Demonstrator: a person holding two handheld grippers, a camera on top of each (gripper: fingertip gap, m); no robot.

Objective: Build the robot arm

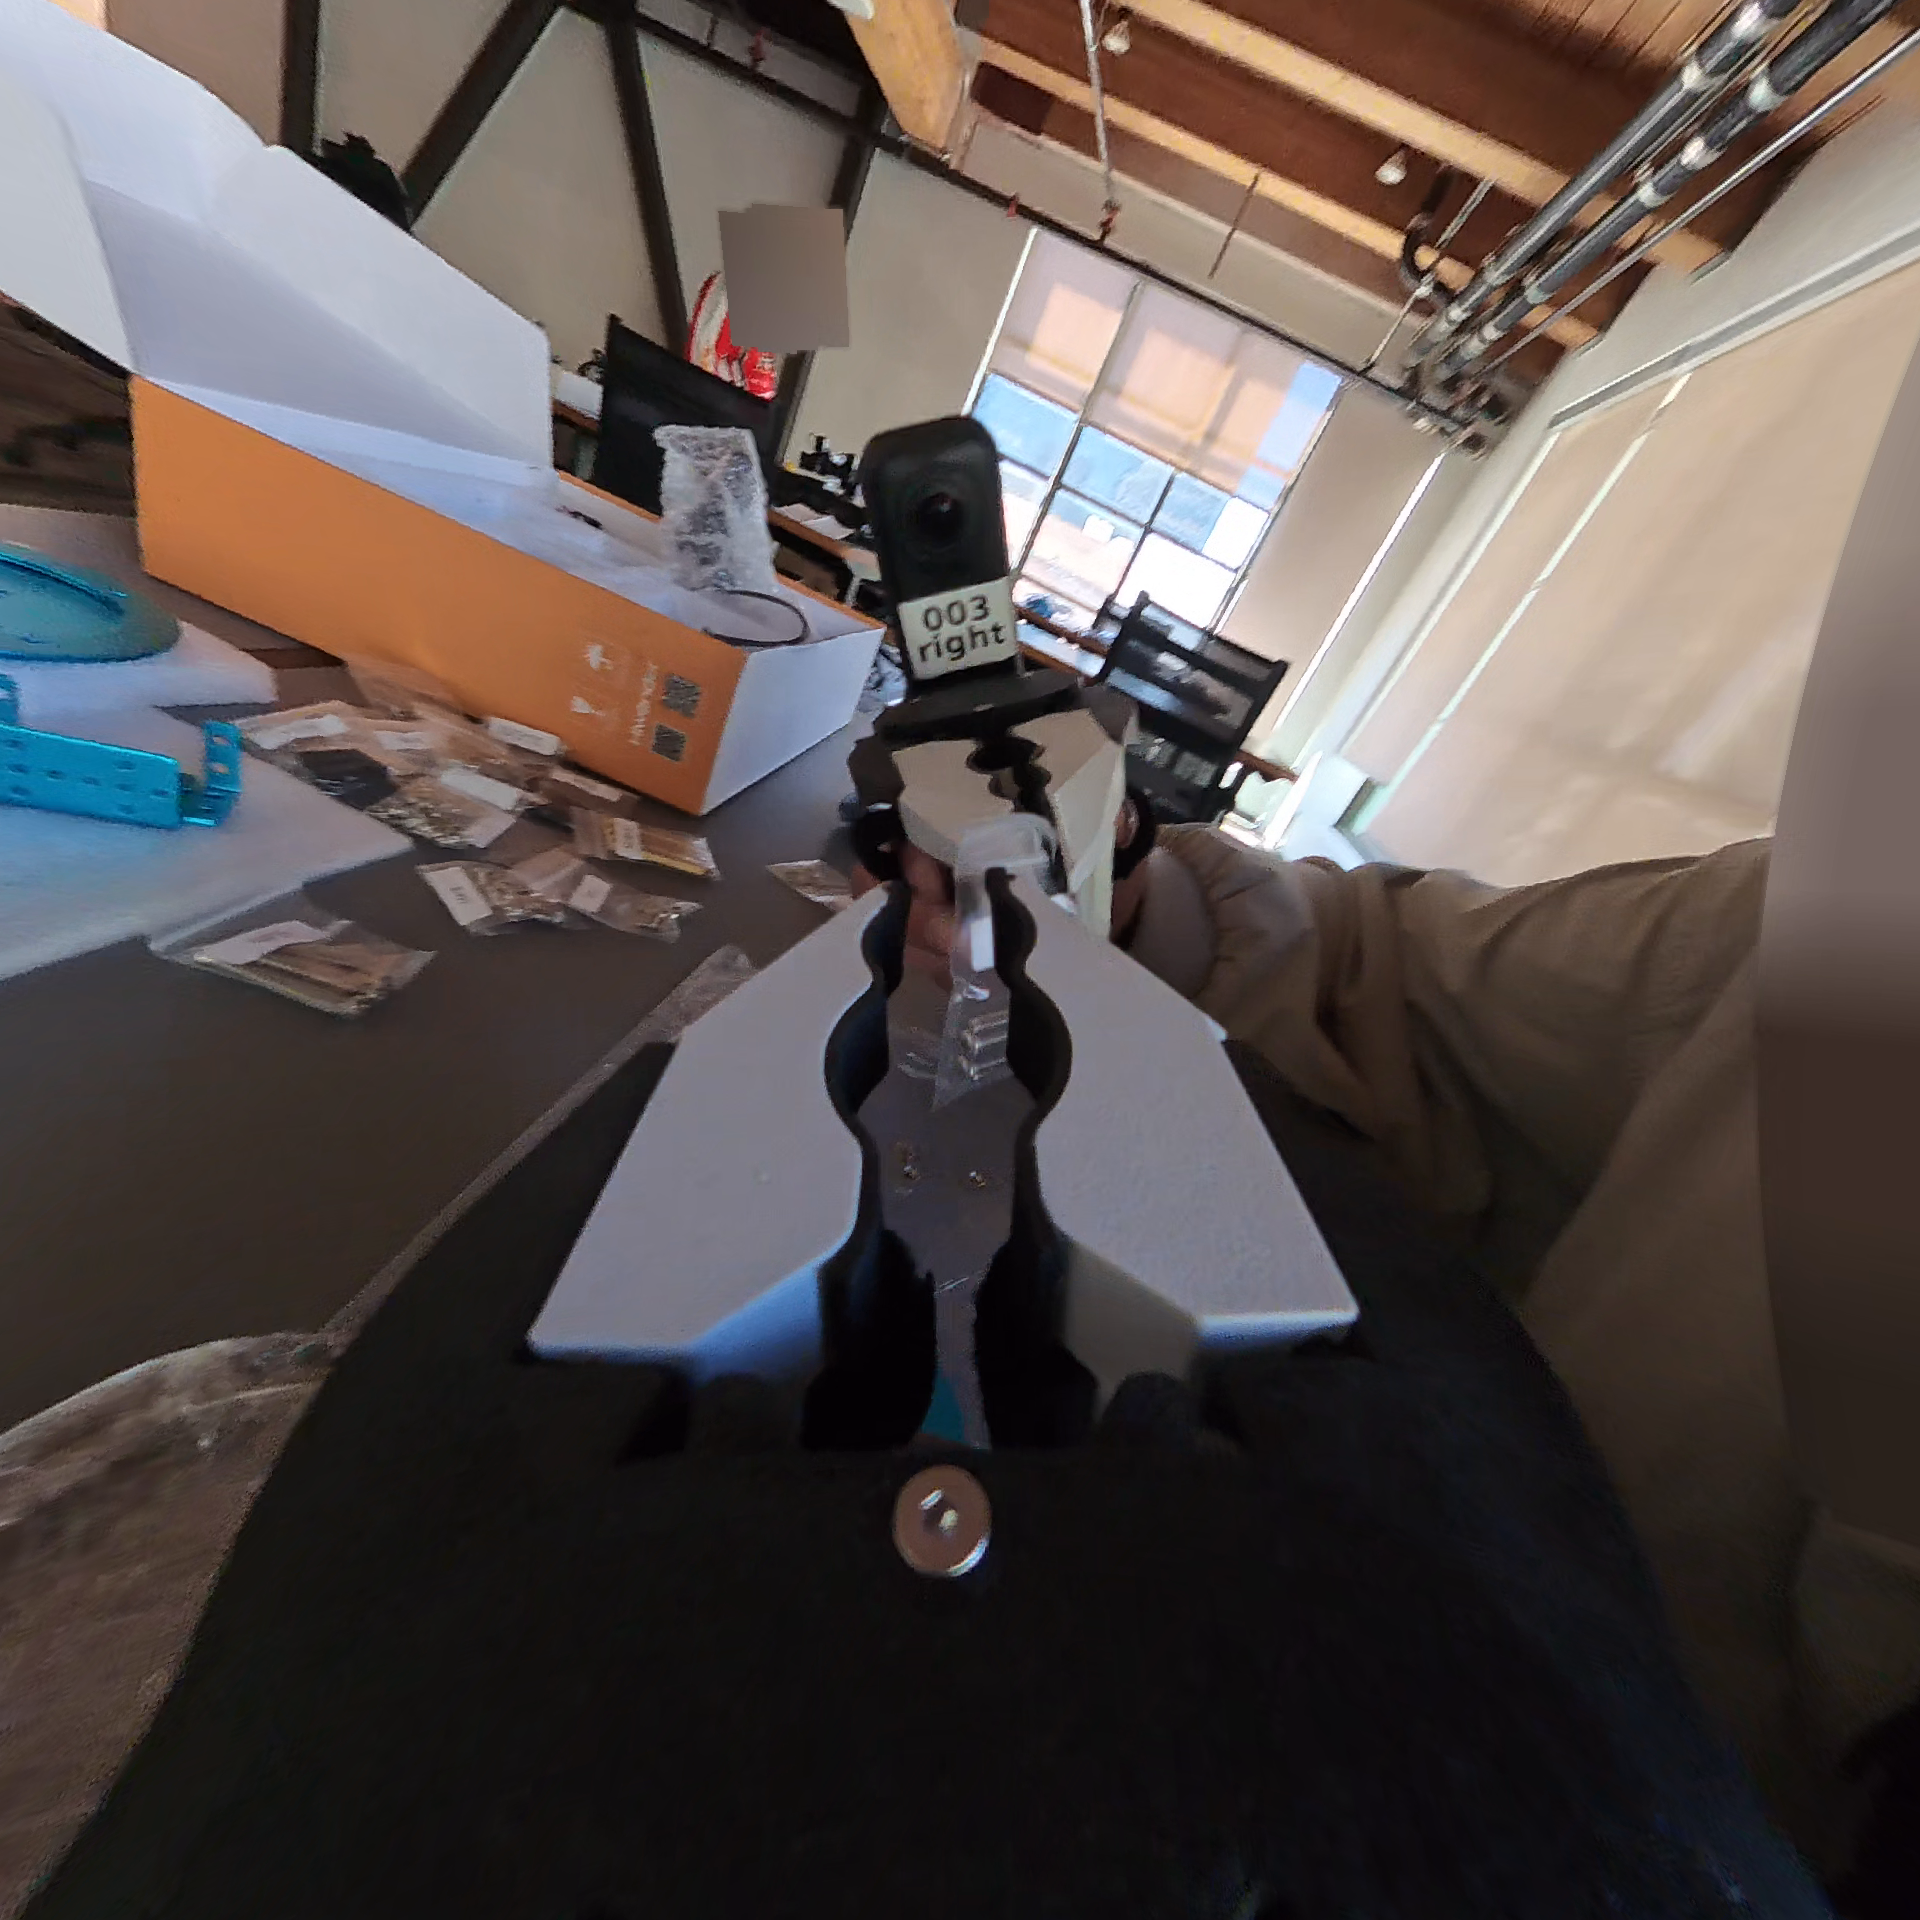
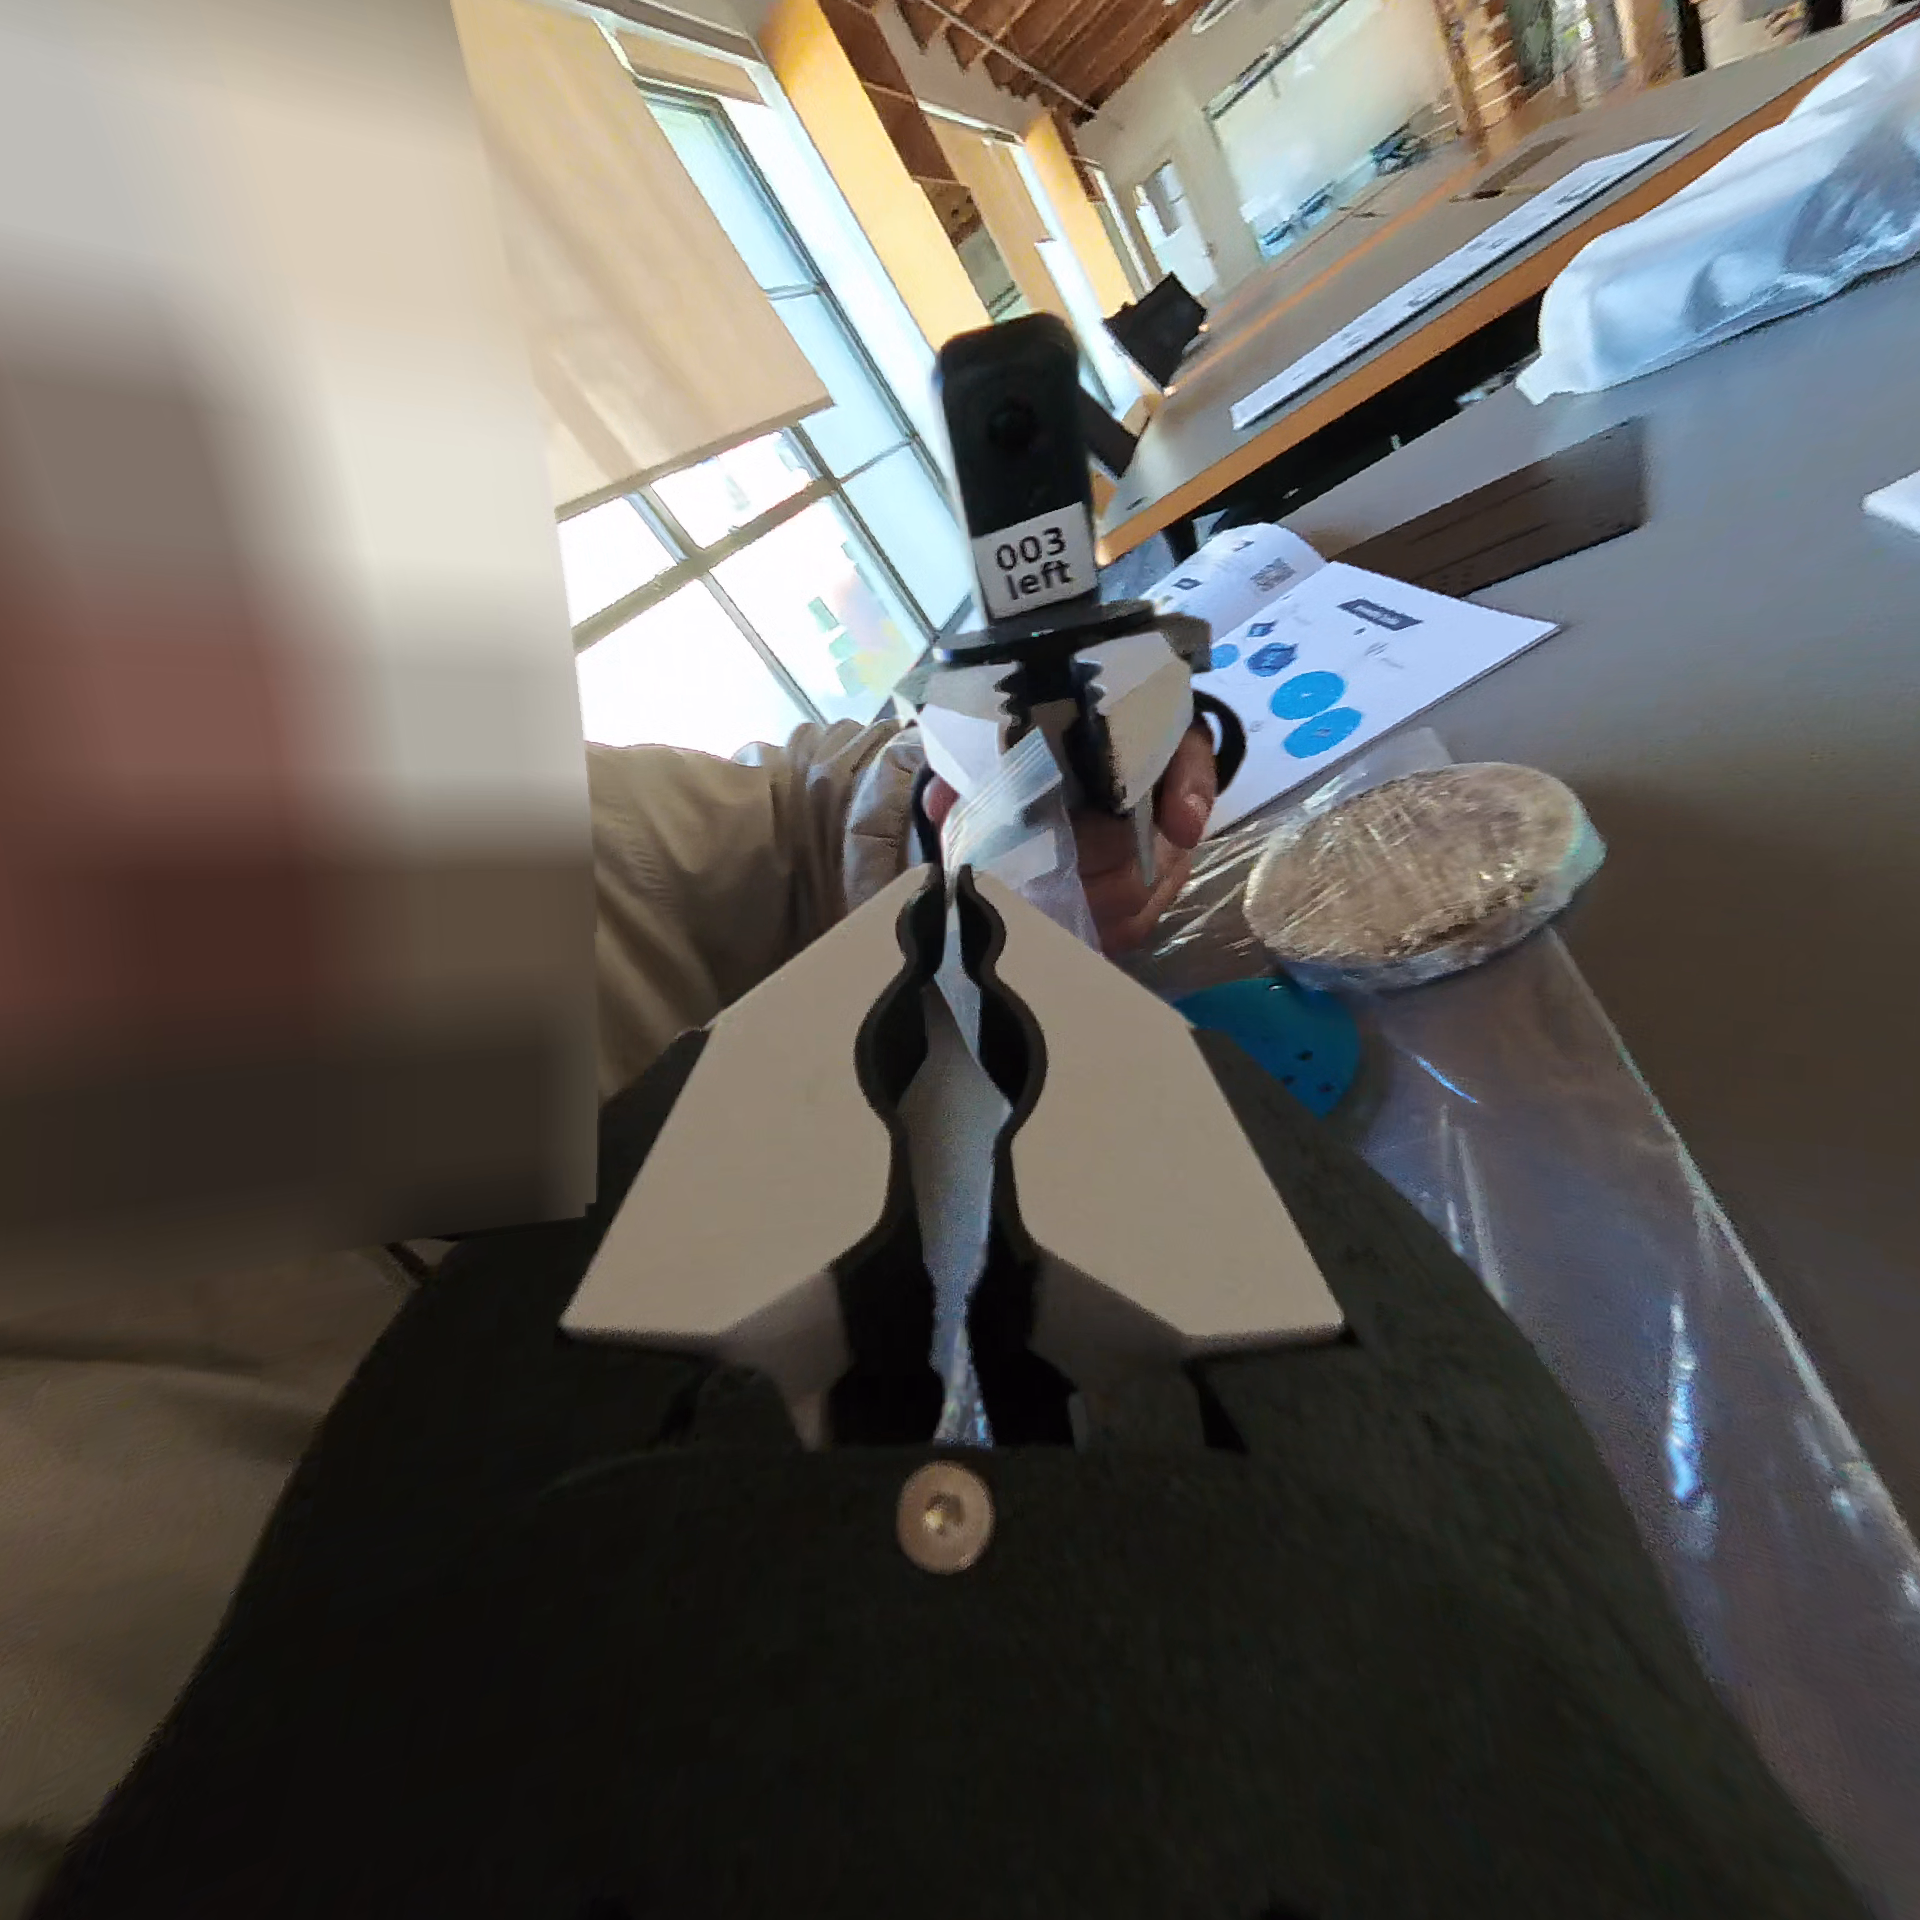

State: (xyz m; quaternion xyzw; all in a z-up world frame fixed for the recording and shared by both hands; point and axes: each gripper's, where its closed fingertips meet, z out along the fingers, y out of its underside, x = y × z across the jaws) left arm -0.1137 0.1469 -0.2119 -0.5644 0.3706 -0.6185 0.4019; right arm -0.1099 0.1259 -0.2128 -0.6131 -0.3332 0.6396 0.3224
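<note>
Mid-frame, the left hand-held gripper (image 1: 951, 935) and right hand-held gripper (image 2: 951, 894) both pinch one small clear plastic bag (image 1: 971, 1023) above the tabletop (image 1: 260, 1122); it looks light, limp, slippery, best gripped at its edges.

1. The clear plastic bag (image 1: 971, 1023) is gleaming glossily.
2. The orange box (image 1: 436, 582) is looking like smooth matt cardboard.
3. The blue brackets (image 1: 114, 774) are shining like anodised metal.
4. The booklet (image 2: 1382, 644) is showing smooth printed paper.

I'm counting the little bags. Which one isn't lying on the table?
The clear bag pinched in the air by the left gripper and right gripper; the other bags lie flat on the table.
</note>
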